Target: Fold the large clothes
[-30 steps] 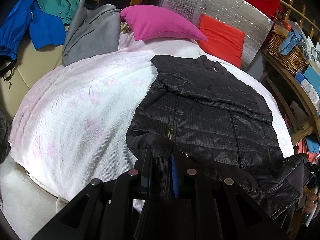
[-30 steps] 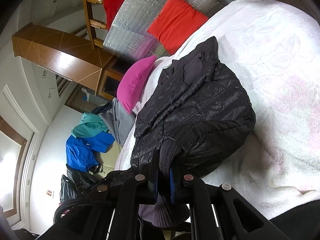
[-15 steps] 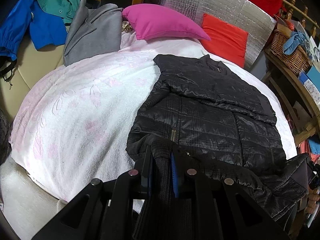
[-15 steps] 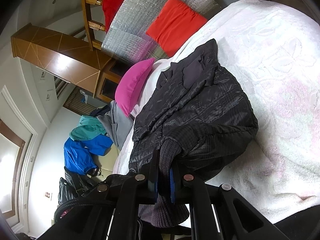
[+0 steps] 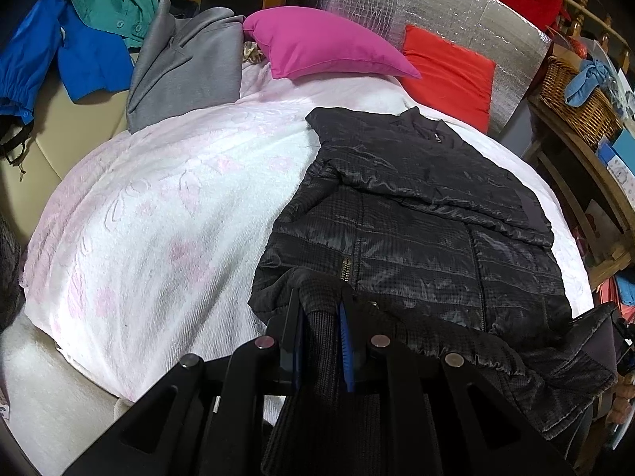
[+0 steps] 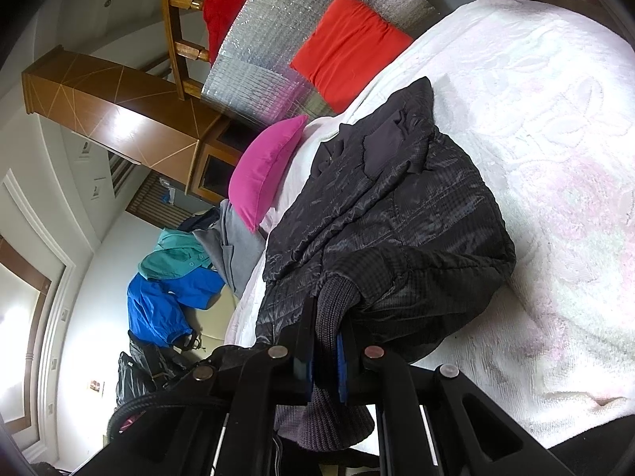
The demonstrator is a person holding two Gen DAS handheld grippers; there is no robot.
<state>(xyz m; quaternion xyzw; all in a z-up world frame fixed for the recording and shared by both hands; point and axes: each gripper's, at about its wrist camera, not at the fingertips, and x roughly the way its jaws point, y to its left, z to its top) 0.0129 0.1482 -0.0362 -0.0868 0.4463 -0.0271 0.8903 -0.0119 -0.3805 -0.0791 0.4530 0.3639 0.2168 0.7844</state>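
A black quilted jacket (image 5: 416, 222) lies on the white and pink bedspread (image 5: 166, 214), collar toward the pillows, its sleeves folded over the body. My left gripper (image 5: 319, 317) is shut on the jacket's ribbed knit hem at its near left corner. My right gripper (image 6: 327, 329) is shut on the ribbed knit hem at the jacket's (image 6: 389, 214) other near corner and holds it just above the bedspread (image 6: 555, 150). The hem between the two grippers sags at the bed's near edge.
A magenta pillow (image 5: 321, 45) and a red cushion (image 5: 448, 71) lie at the head of the bed. A grey coat (image 5: 186, 67), a blue garment (image 5: 79, 59) and a teal garment (image 5: 115, 12) lie at the far left. A wicker basket (image 5: 575, 95) stands on shelves at the right.
Both grippers have moved slightly forward over the bed with the hem still held. The jacket's lower edge has shifted a little toward the collar.
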